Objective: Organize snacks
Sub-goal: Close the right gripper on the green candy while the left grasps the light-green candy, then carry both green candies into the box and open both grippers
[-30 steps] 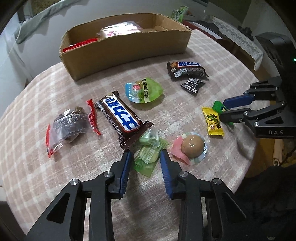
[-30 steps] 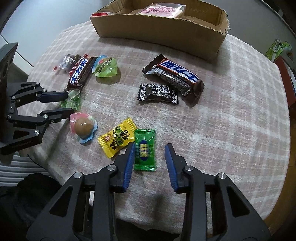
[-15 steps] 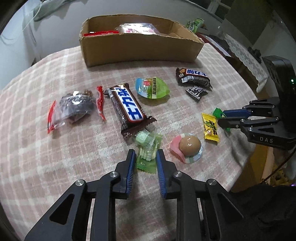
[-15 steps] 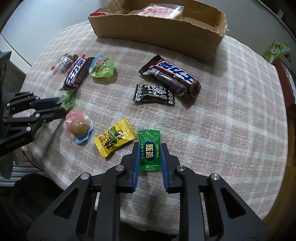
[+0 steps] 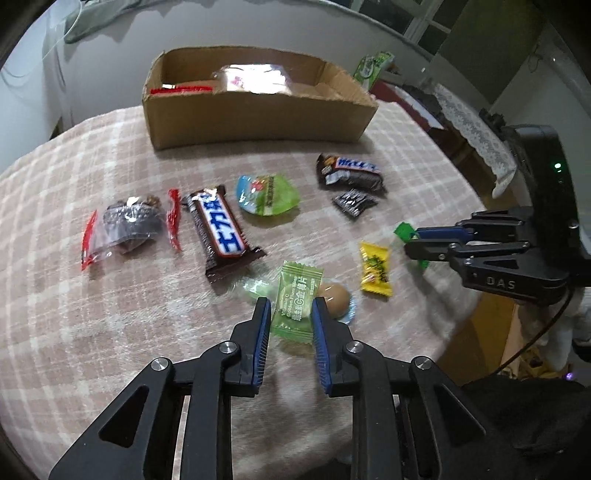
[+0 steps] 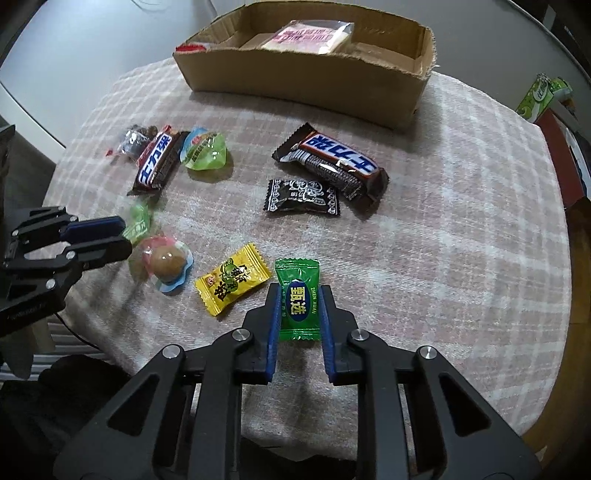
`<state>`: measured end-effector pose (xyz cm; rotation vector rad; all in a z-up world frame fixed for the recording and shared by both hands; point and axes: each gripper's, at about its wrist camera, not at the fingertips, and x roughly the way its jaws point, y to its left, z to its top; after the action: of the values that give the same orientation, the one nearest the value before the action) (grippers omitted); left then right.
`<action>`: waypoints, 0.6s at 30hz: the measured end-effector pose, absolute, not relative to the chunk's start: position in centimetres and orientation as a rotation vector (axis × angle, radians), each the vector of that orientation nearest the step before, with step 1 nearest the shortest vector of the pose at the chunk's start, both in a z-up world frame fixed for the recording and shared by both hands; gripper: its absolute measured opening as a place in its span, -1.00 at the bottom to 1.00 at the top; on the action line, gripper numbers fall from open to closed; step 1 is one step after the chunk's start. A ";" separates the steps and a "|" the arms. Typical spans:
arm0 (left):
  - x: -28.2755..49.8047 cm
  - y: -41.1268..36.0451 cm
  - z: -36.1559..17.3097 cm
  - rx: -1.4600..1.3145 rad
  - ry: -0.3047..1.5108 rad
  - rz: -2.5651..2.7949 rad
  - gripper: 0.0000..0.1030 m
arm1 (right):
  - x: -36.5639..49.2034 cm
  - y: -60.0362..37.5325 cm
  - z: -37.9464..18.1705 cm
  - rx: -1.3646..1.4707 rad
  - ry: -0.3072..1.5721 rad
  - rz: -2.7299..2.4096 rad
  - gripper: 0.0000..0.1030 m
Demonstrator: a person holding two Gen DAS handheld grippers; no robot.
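My left gripper [image 5: 291, 308] is shut on a pale green candy packet [image 5: 296, 302] and holds it above the table. It also shows in the right wrist view [image 6: 137, 221]. My right gripper [image 6: 298, 295] is shut on a dark green candy [image 6: 298, 299], lifted just off the cloth. In the left wrist view its end [image 5: 404, 232] sticks out of the right gripper [image 5: 413, 242]. A cardboard box [image 6: 306, 79] stands at the back with a pink packet [image 6: 308, 35] inside.
On the checked tablecloth [image 6: 443, 221] lie a yellow candy [image 6: 232, 282], a jelly cup with a brown ball [image 6: 166, 260], two chocolate bars [image 6: 332, 166] [image 5: 218, 229], a black packet [image 6: 301, 195], a green jelly cup [image 6: 203, 147], a red-edged clear packet [image 5: 127, 225]. The table edge is near.
Both grippers have closed on their candies and lifted them. The left one raised the pale green packet; the right one picked up the dark green candy.
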<state>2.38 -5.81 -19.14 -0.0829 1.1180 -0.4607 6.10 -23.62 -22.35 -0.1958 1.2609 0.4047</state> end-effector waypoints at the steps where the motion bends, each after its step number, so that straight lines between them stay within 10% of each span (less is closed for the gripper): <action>1: 2.4 -5.8 -18.8 -0.088 1.111 -0.460 -0.60 | 6.1 -23.8 -22.1 -0.191 1.258 0.403 -0.62; 18: 8.4 -3.7 -14.0 -0.146 0.971 -0.377 -0.60 | 10.3 -24.6 -15.2 -0.117 1.098 0.385 -0.62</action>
<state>8.42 -3.66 -13.96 -0.1459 0.9707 -0.3768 10.30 -24.56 -15.15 -0.1165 1.0982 0.3847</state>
